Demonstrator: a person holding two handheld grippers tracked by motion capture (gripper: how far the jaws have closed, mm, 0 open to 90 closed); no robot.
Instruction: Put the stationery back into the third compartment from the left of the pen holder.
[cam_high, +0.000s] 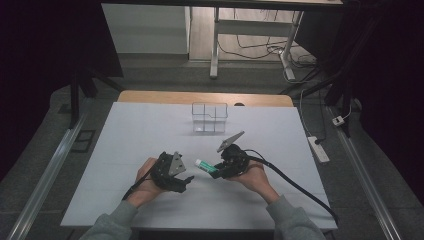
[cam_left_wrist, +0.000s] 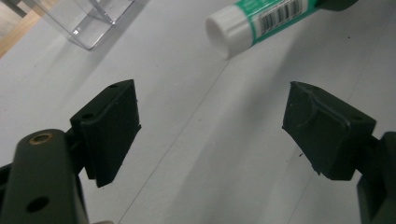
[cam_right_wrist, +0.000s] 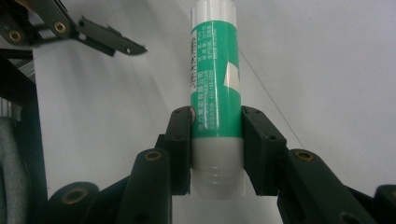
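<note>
A green and white glue stick (cam_right_wrist: 215, 93) is clamped between the two black jaws of my right gripper (cam_right_wrist: 215, 140), its white cap end pointing away from the camera. In the high view the glue stick (cam_high: 206, 166) juts left out of my right gripper (cam_high: 220, 170) just above the white table sheet. My left gripper (cam_high: 186, 181) sits a short way to its left, jaws spread. In the left gripper view the black pads (cam_left_wrist: 112, 130) stand wide apart with bare sheet between them, and the glue stick's white cap (cam_left_wrist: 226, 29) lies ahead at the top.
A clear plastic organiser with compartments (cam_high: 210, 118) stands at the far middle of the white sheet (cam_high: 125, 135); its corner (cam_left_wrist: 88, 23) appears in the left gripper view. A wooden table edge (cam_high: 150, 96) runs behind it. A power strip (cam_high: 319, 149) lies on the floor to the right.
</note>
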